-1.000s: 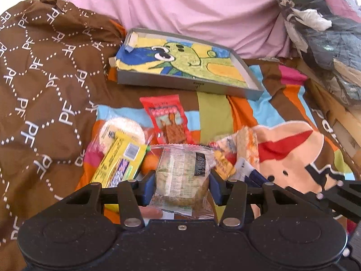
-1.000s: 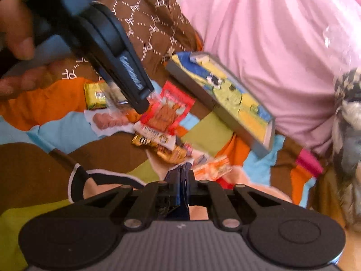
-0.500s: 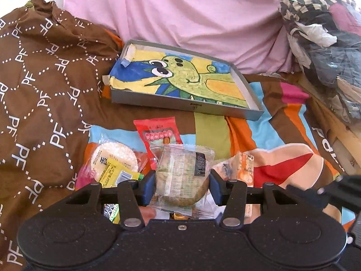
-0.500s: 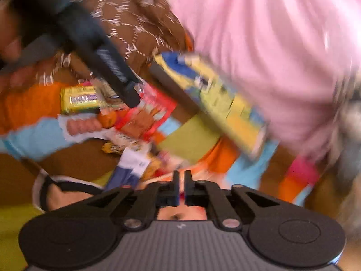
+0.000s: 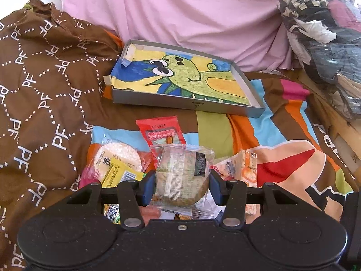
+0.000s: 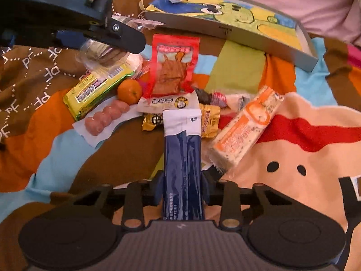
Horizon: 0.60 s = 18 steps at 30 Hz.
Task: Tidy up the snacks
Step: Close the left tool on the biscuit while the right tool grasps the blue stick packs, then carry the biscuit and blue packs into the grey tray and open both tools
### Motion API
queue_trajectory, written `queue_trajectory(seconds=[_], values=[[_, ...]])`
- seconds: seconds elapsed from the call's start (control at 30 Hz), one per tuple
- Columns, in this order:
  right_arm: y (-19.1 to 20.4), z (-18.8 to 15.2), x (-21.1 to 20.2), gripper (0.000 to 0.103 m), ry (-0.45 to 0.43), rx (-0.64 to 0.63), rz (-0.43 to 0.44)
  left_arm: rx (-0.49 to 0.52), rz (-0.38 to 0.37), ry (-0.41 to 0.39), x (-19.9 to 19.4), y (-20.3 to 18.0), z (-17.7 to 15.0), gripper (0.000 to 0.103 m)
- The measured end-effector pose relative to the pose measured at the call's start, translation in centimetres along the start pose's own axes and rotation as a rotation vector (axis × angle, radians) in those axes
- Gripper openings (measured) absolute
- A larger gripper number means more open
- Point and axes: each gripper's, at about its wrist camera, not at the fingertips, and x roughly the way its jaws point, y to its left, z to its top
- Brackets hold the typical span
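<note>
Snack packets (image 6: 173,72) lie heaped mid-bed on the patterned bedspread (image 5: 45,72), before a shallow dinosaur-lined box (image 5: 185,79). Right gripper (image 6: 182,189) fingers pinch a navy packet (image 6: 182,169); left gripper (image 5: 182,187) fingers clamp a clear-wrapped round cake (image 5: 180,176).

Shallow tray (image 5: 187,103) lies empty and open from above, upper centre of frame; bare brown bedspread (image 5: 45,85) at left is free; snack pile (image 6: 180,103) crowds mid-frame; pink bedding (image 5: 180,15) walls off the top.
</note>
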Motion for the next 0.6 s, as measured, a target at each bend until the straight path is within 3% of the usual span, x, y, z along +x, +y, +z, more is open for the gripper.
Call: queue_trajectory(seconds=[0.33, 0.6], values=[[1.2, 1.7, -4.0, 0.027, -0.197, -0.202, -0.166, 0.009, 0.015, -0.029, 0.1, 0.7, 1.6, 0.051], [-1.6, 9.8, -3.3, 0.028, -0.326, -0.220, -0.207, 0.037, 0.034, -0.100, 2.0, 1.6, 6.5, 0.051]])
